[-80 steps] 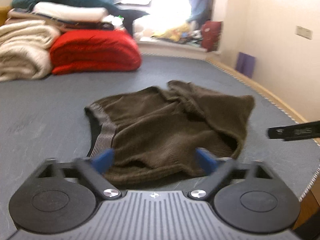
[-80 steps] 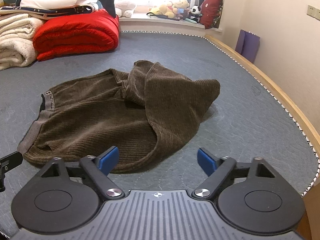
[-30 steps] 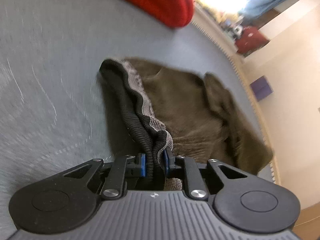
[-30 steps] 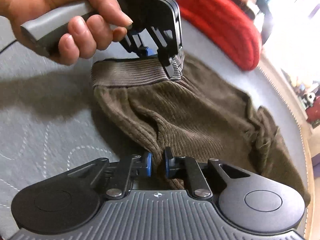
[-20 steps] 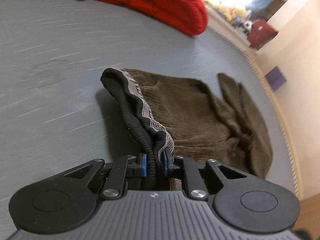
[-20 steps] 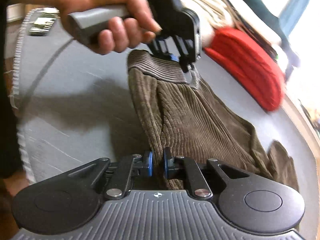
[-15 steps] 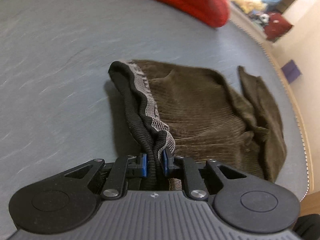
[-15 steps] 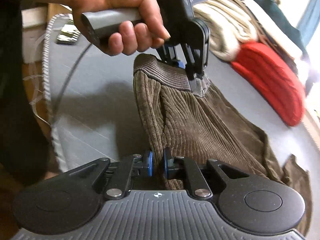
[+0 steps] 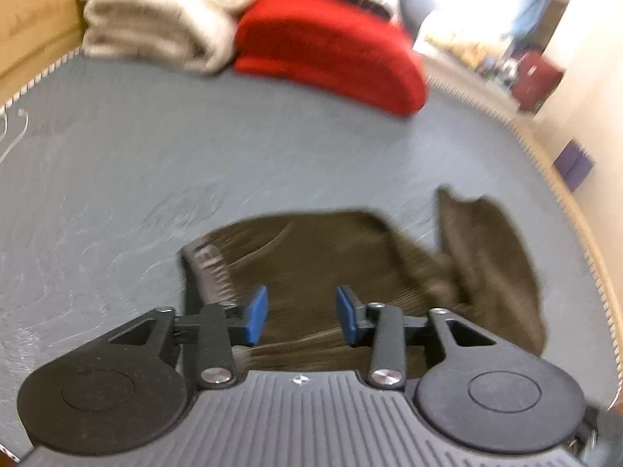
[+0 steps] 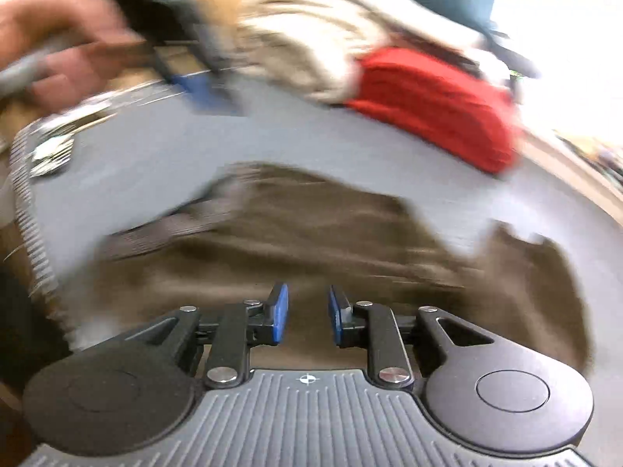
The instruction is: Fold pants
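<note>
Brown corduroy pants (image 9: 350,268) lie spread on the grey mattress (image 9: 136,163), waistband (image 9: 210,268) to the left and legs to the right. My left gripper (image 9: 301,313) hovers above them, its jaws opening, with no cloth between the blue pads. In the blurred right wrist view the pants (image 10: 311,233) lie below my right gripper (image 10: 307,317), whose jaws are also opening with nothing pinched between them. The other hand and its gripper (image 10: 194,78) show as a blur at upper left.
A red folded blanket (image 9: 331,46) and cream blankets (image 9: 163,19) are stacked at the far side of the mattress. A wooden bed edge (image 9: 584,233) runs along the right, with a wall behind. Small items lie off the mattress corner (image 10: 50,151).
Both grippers let go of the waistband and rose away. The pants dropped flat onto the mattress. The jaws went from shut on cloth to parted.
</note>
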Available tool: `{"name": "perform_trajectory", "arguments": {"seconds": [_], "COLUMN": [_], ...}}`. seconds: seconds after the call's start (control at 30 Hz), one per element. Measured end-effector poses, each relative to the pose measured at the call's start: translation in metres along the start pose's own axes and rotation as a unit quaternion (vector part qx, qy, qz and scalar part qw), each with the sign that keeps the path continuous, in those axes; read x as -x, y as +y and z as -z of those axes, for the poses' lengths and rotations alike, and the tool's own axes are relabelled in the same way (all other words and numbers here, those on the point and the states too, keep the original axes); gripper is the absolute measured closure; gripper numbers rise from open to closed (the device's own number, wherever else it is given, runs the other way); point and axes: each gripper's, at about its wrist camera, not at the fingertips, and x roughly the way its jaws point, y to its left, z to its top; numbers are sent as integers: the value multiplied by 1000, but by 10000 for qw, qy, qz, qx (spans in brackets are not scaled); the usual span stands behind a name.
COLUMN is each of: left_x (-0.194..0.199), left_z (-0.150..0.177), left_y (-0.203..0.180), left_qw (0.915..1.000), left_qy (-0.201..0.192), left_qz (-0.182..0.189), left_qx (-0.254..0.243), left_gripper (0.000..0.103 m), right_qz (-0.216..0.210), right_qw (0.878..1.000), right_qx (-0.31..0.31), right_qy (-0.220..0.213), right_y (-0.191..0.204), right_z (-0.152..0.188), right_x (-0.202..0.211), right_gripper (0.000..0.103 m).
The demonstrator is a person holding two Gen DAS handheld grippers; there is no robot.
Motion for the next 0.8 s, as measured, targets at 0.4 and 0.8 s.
{"name": "perform_trajectory", "arguments": {"seconds": [0.4,0.8], "left_x": [-33,-81], "left_z": [56,61], "left_y": [-129,-112], "left_qw": [9948,9932], "left_qy": [-433,262], "left_qz": [-126,-85], "left_qx": [-917,-1134], "left_gripper": [32,25], "right_qz": [1108,643], "right_qw": [9693,9537], "right_qx": [-2109,-2554], "right_qy": [605,1453], "right_y": [-207,-203], "right_z": [8,19], "right_x": [-63,-189], "right_gripper": [62,47]}}
